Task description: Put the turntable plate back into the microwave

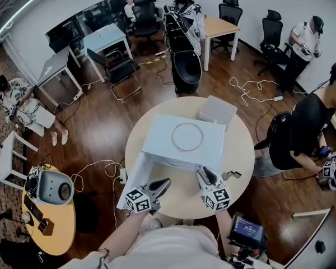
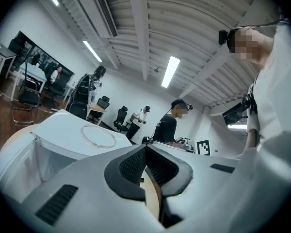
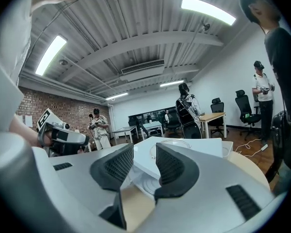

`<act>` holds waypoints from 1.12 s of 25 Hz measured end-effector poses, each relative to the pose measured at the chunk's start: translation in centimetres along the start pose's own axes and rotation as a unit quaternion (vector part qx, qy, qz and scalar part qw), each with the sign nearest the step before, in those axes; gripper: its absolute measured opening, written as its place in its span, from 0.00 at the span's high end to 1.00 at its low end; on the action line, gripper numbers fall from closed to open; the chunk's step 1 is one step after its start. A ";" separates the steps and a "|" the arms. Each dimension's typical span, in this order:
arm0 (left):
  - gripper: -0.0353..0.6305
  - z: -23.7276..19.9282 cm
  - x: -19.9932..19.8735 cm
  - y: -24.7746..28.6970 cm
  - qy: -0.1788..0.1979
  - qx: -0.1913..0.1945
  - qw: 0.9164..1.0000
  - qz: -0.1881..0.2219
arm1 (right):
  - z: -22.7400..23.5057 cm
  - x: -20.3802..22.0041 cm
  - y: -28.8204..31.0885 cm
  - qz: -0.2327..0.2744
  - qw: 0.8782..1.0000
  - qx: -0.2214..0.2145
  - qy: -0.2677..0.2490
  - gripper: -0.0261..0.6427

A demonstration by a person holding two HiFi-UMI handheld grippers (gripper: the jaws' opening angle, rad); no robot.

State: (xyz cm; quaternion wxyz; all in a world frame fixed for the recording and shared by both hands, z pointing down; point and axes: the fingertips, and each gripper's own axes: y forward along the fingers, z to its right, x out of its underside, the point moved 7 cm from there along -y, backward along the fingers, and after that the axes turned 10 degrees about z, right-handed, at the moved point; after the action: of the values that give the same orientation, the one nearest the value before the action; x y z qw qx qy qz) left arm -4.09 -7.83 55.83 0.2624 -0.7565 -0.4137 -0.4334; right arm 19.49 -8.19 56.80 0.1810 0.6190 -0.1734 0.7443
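Note:
A white microwave (image 1: 204,144) stands on the round table (image 1: 241,150), its door (image 1: 133,179) swung open toward the left. On its top lies a thin roller ring (image 1: 172,136), also seen in the left gripper view as the ring (image 2: 82,134). My left gripper (image 1: 166,182) is shut and empty by the open front; its pads (image 2: 136,164) meet. To the right, my right gripper (image 1: 202,173) is open. Through its gap (image 3: 144,152) a clear round turntable plate (image 3: 149,183) shows low under the microwave's top (image 3: 194,149); no pad touches it.
A white bin (image 1: 217,112) sits on the table behind the microwave, and a small metal part (image 1: 231,174) lies at the right. A person in black (image 1: 299,133) stands close at the table's right. Cables trail on the floor around.

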 end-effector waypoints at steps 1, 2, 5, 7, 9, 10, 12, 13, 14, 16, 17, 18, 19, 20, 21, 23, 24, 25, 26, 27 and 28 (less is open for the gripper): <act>0.93 -0.1 -0.3 -0.6 0.006 0.005 1.000 0.001 | -0.6 -0.1 0.1 0.002 1.000 0.002 -0.001 0.76; 0.93 -0.4 -0.6 -1.1 0.008 0.003 1.000 0.001 | -1.3 -0.3 0.3 0.003 1.000 0.002 -0.004 0.76; 0.93 -1.5 -0.9 -2.7 -0.006 -0.021 1.000 -0.001 | -2.8 -0.6 0.6 0.000 1.000 0.011 -0.012 0.76; 0.93 -1.9 -1.2 -3.9 -0.013 -0.023 1.000 -0.002 | -3.7 -0.6 0.6 -0.003 1.000 0.024 -0.009 0.76; 0.93 -1.9 -1.7 -5.1 -0.009 -0.017 1.000 -0.004 | -5.1 -0.7 0.8 -0.002 0.999 0.032 -0.008 0.76; 0.93 -1.8 -1.9 -5.6 -0.004 -0.013 1.000 -0.005 | -5.8 -0.7 0.9 -0.002 0.999 0.034 -0.009 0.76; 0.93 -1.6 -2.0 -6.6 0.005 -0.004 1.000 -0.008 | -7.1 -0.5 1.3 -0.004 0.999 0.037 -0.013 0.76; 0.93 -1.6 -2.1 -7.1 0.007 0.002 1.000 -0.011 | -7.7 -0.4 1.5 -0.005 0.999 0.040 -0.014 0.76; 0.93 -1.5 -2.1 -7.6 0.010 0.008 1.000 -0.014 | -8.4 -0.4 1.6 -0.006 0.999 0.043 -0.015 0.76; 0.93 -1.2 -2.4 -8.8 0.016 0.020 0.999 -0.019 | -9.9 -0.3 1.9 -0.007 0.999 0.049 -0.018 0.76; 0.93 -1.1 -2.6 -9.4 0.021 0.026 0.999 -0.022 | -10.7 -0.3 2.1 -0.007 0.998 0.051 -0.019 0.76; 0.93 -1.0 -2.7 -10.1 0.025 0.031 0.999 -0.024 | -11.4 -0.3 2.2 -0.007 0.998 0.054 -0.019 0.76; 0.93 -1.0 -2.8 -10.7 0.029 0.036 0.999 -0.027 | -12.1 -0.2 2.3 -0.008 0.998 0.057 -0.019 0.76; 0.93 -0.9 -2.8 -11.4 0.032 0.039 0.998 -0.029 | -12.8 0.0 2.4 -0.009 0.998 0.060 -0.019 0.76; 0.93 -1.0 -2.8 -12.0 0.034 0.041 0.998 -0.031 | -13.5 0.1 2.5 -0.010 0.998 0.063 -0.019 0.76; 0.93 -1.1 -3.0 -13.6 0.036 0.043 0.998 -0.033 | -14.9 0.5 2.5 -0.014 0.997 0.068 -0.019 0.76; 0.93 -1.2 -3.1 -14.4 0.036 0.043 0.998 -0.033 | -15.7 0.7 2.6 -0.016 0.997 0.071 -0.019 0.76; 0.93 -1.4 -3.2 -15.3 0.036 0.042 0.998 -0.033 | -16.4 0.8 2.6 -0.016 0.997 0.074 -0.018 0.76; 0.93 -1.6 -3.3 -16.1 0.036 0.042 0.998 -0.032 | -17.1 0.9 2.6 -0.016 0.997 0.078 -0.017 0.76; 0.93 -1.8 -3.4 -17.0 0.036 0.040 0.998 -0.031 | -17.8 1.1 2.7 -0.014 0.996 0.082 -0.016 0.76; 0.93 -2.0 -3.5 -17.8 0.037 0.038 0.998 -0.029 | -18.4 1.2 2.7 -0.012 0.996 0.085 -0.016 0.76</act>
State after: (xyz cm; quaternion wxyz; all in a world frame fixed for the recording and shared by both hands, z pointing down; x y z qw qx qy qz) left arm -21.18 -1.48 54.40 0.2935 -0.7172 -0.4419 -0.4519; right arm 2.18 -1.63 54.66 0.1338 0.6457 -0.1050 0.7444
